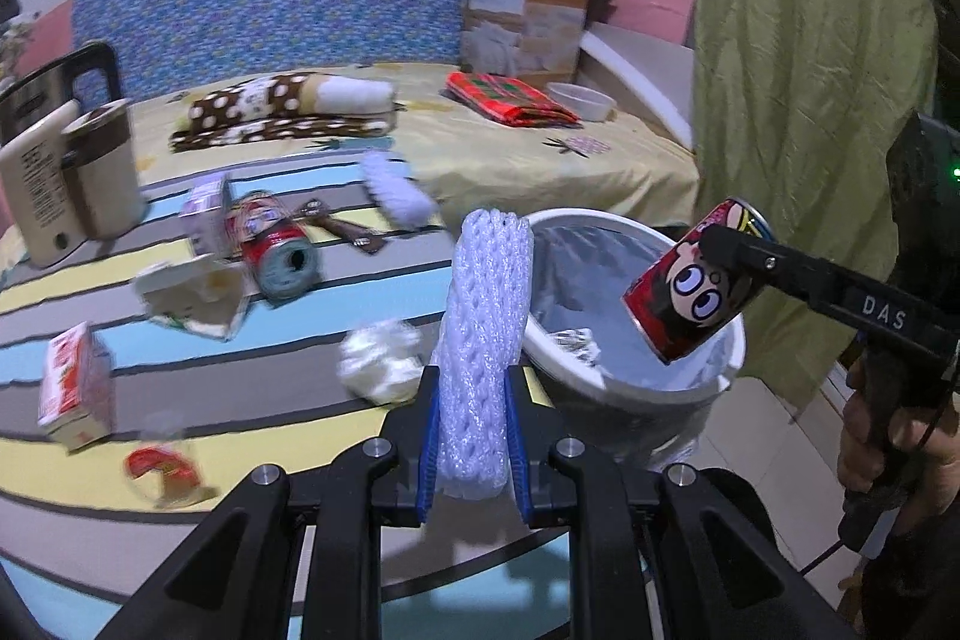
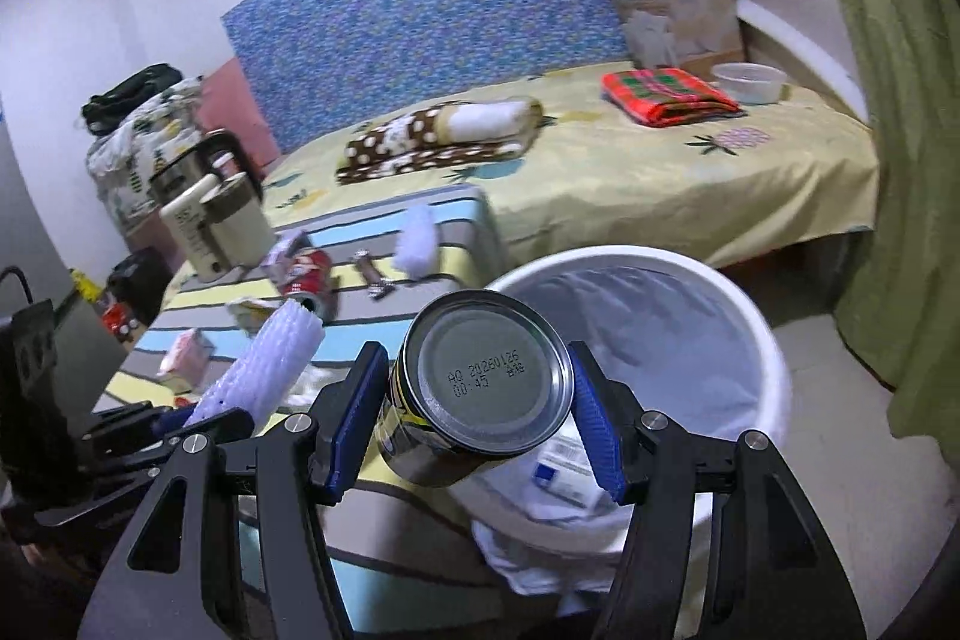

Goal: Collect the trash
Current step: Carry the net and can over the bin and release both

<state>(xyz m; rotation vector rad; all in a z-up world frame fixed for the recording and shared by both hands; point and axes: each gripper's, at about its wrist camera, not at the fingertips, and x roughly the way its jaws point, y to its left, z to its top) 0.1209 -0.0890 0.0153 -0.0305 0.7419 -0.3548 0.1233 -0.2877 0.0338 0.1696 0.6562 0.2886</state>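
Note:
My left gripper [image 1: 471, 418] is shut on a white foam net sleeve [image 1: 486, 340], upright, beside the rim of the white lined trash bin [image 1: 606, 370]. My right gripper [image 2: 477, 412] is shut on a red cartoon can [image 1: 690, 292], held tilted over the bin; its metal bottom [image 2: 492, 382] faces the right wrist camera. The bin [image 2: 762, 340] holds some wrappers. The sleeve also shows in the right wrist view [image 2: 264, 370]. On the striped table lie another can [image 1: 279, 250], a crumpled tissue [image 1: 381, 361], small cartons [image 1: 75, 388] and a red wrapper [image 1: 162, 466].
A cream kettle-like appliance [image 1: 72, 172] stands at the table's left. A bed with yellow sheet [image 1: 540, 148] lies behind, with a dotted blanket [image 1: 288, 106], a red cloth, a bowl and a cardboard box [image 1: 522, 16]. A green curtain [image 1: 798, 70] hangs to the right.

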